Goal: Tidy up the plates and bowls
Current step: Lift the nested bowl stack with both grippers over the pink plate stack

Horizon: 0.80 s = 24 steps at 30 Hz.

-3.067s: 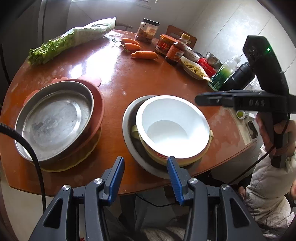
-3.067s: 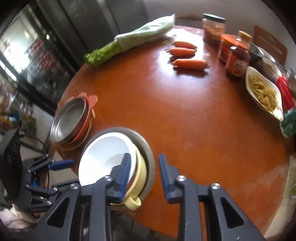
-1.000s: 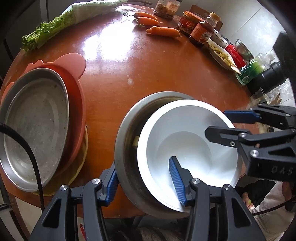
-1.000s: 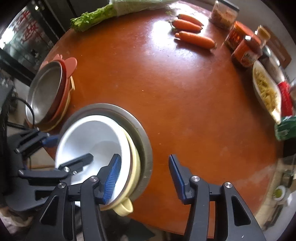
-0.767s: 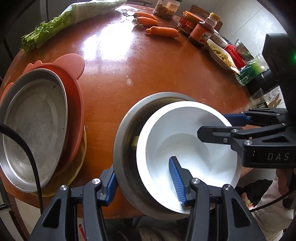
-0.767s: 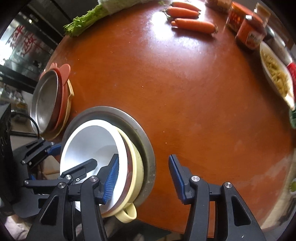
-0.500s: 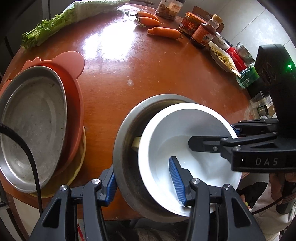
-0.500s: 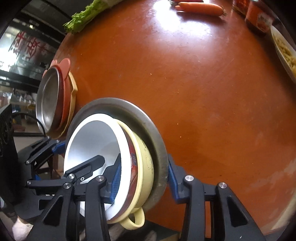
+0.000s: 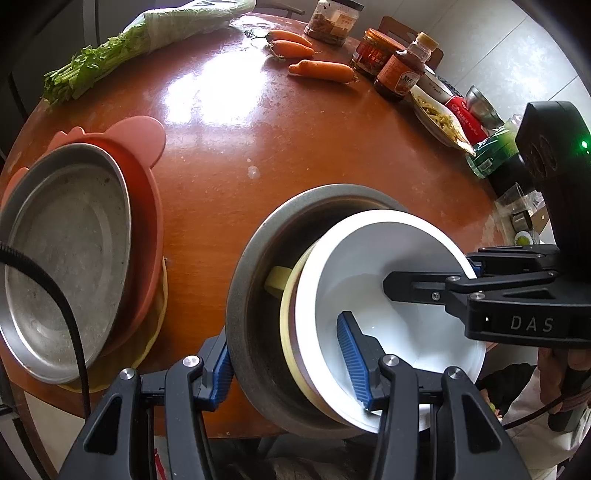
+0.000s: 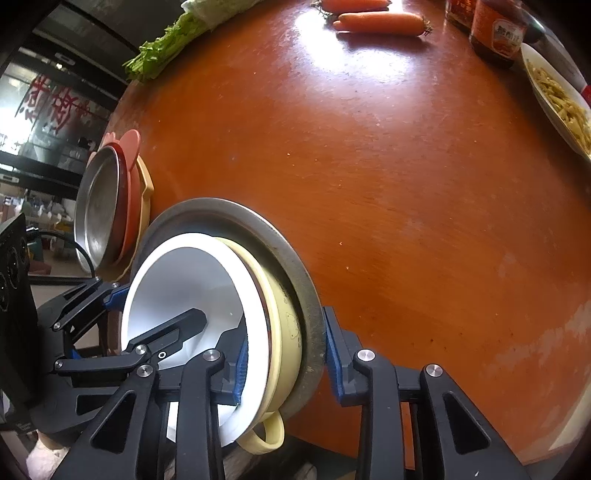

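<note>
Orange-brown bench (image 9: 229,155) carries a nested stack at its near edge: steel basin (image 9: 251,295), yellow bowl (image 10: 284,332), white bowl (image 9: 388,280). Left tongs (image 9: 288,362) straddle the stack's rim on one side, half wide. Right tongs (image 10: 284,362) are closing across it opposite, seemingly pinching. Likely a two-handed lift comes next, needing level, matched hands.

Gleaming with a broad patch of daylight on a round, reddish-brown wooden table (image 9: 229,155). Showing pale tiled walls (image 9: 517,48) rising behind it at the far right, with the top of a wooden chair (image 9: 391,31) peeking over the far edge. Standing dark at the left, a glass-fronted cabinet (image 10: 48,110) bearing red characters.
</note>
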Each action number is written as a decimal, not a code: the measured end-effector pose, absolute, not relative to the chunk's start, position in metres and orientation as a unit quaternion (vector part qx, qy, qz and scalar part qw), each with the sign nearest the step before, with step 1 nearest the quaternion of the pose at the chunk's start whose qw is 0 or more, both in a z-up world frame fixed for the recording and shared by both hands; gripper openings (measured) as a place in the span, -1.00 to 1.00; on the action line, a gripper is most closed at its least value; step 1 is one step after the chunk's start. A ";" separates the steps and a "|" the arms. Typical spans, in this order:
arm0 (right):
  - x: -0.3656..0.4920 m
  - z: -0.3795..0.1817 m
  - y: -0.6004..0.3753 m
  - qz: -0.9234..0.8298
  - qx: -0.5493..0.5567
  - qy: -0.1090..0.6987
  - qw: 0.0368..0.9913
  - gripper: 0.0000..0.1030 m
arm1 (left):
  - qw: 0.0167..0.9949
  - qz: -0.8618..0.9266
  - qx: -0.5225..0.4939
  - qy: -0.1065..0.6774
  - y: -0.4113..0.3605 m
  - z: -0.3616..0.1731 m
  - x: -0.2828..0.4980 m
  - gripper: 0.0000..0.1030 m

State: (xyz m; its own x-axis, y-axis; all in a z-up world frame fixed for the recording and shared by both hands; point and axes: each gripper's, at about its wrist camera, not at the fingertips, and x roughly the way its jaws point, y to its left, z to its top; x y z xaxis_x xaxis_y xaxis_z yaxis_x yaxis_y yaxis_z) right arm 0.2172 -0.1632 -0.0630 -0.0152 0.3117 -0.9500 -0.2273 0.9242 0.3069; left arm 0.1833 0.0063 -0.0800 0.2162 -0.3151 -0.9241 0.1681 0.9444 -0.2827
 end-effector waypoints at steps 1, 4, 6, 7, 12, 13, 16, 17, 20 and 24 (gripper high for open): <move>0.216 -0.062 -0.164 0.192 0.031 0.685 0.702 -0.36 | 0.778 -0.154 -0.059 0.606 0.006 -0.080 0.184 0.00; 0.216 -0.059 -0.162 0.192 0.032 0.682 0.705 -0.36 | 0.780 -0.150 -0.065 0.605 0.008 -0.077 0.184 0.00; 0.215 -0.056 -0.162 0.193 0.032 0.680 0.707 -0.36 | 0.781 -0.147 -0.068 0.603 0.009 -0.076 0.185 0.00; 0.216 -0.056 -0.162 0.193 0.036 0.679 0.708 -0.36 | 0.783 -0.146 -0.071 0.600 0.011 -0.075 0.185 0.00; 0.217 -0.052 -0.159 0.197 0.042 0.675 0.710 -0.36 | 0.787 -0.140 -0.073 0.597 0.015 -0.069 0.186 0.00; 0.218 -0.052 -0.158 0.196 0.044 0.674 0.710 -0.36 | 0.788 -0.138 -0.075 0.595 0.016 -0.068 0.186 0.00; 0.219 -0.050 -0.156 0.197 0.047 0.671 0.713 -0.36 | 0.790 -0.135 -0.078 0.593 0.018 -0.064 0.185 0.00; 0.219 -0.048 -0.156 0.197 0.048 0.670 0.714 -0.36 | 0.791 -0.135 -0.080 0.591 0.019 -0.062 0.185 0.00; 0.218 -0.045 -0.152 0.200 0.048 0.668 0.715 -0.36 | 0.793 -0.134 -0.083 0.589 0.023 -0.056 0.186 0.00; 0.220 -0.038 -0.147 0.203 0.045 0.662 0.720 -0.36 | 0.797 -0.129 -0.085 0.584 0.028 -0.050 0.186 0.01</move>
State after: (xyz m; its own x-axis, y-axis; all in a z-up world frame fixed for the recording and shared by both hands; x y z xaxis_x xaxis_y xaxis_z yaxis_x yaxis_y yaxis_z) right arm 0.2202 -0.1471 -0.0377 0.0417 0.3518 -0.9351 -0.2323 0.9137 0.3334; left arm 0.1857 0.0282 -0.0498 0.2854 -0.3038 -0.9090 0.1063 0.9526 -0.2850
